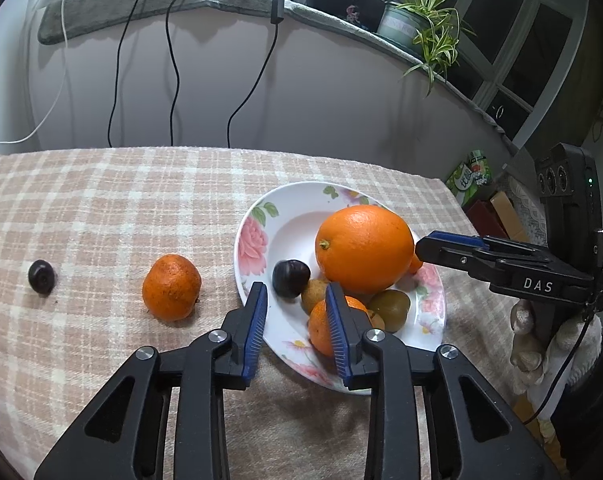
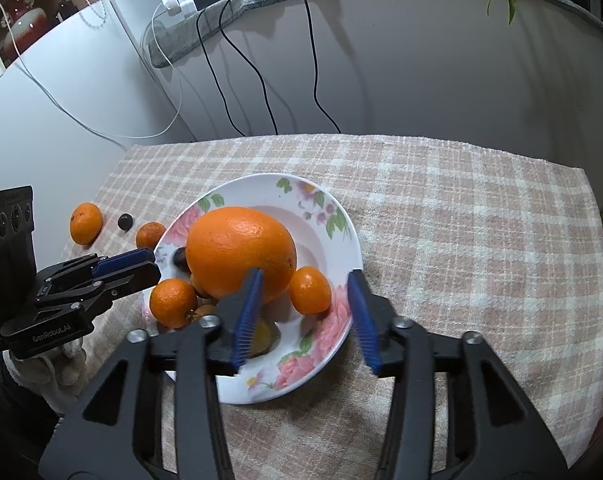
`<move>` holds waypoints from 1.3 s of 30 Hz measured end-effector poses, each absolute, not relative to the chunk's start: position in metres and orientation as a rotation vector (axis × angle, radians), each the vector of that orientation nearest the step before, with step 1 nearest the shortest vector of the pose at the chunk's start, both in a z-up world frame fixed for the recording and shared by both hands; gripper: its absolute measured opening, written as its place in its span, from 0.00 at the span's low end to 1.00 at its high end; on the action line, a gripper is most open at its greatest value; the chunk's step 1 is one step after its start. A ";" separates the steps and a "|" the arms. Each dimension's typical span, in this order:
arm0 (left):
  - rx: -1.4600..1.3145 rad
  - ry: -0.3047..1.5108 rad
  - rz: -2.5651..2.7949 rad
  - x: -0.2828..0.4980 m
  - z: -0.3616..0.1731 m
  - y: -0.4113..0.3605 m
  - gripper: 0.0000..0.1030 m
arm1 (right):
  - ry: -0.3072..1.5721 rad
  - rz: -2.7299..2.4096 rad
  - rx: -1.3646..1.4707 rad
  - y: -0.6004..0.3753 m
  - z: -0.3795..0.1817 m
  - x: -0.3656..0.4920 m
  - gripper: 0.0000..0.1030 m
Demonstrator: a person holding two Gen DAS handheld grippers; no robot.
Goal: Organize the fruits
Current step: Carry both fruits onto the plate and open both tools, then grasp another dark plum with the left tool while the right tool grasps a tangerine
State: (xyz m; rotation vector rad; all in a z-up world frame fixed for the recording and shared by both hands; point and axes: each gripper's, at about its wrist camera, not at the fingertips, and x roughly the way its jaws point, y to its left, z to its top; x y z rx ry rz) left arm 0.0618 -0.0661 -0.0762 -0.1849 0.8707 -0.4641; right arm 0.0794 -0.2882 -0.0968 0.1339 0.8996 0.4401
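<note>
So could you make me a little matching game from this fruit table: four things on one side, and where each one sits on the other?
Things:
1. big orange
2. lone mandarin
3. small dark fruit
4. potted plant

Places:
A. up on the ledge behind the table
B. on the cloth, far from the plate
C. on the flowered plate
D. on the cloth, just beside the plate

Pairs: 1-C, 2-D, 3-B, 4-A

The left gripper (image 1: 297, 300) hovers with its jaws parted, nothing between them. The right gripper (image 2: 307, 284) hangs spread wider, likewise empty.
</note>
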 end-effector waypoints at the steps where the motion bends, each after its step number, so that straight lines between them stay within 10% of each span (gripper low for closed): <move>1: -0.186 0.870 -0.464 0.062 -0.076 -0.066 0.28 | 0.898 0.440 0.134 -0.287 -0.097 0.080 0.46; 14: -0.204 0.851 -0.431 0.051 -0.072 -0.037 0.28 | 0.836 0.463 0.120 -0.274 -0.081 0.077 0.68; 39: -0.228 0.842 -0.178 0.039 -0.082 0.067 0.28 | 0.797 0.633 -0.090 -0.176 -0.064 0.073 0.68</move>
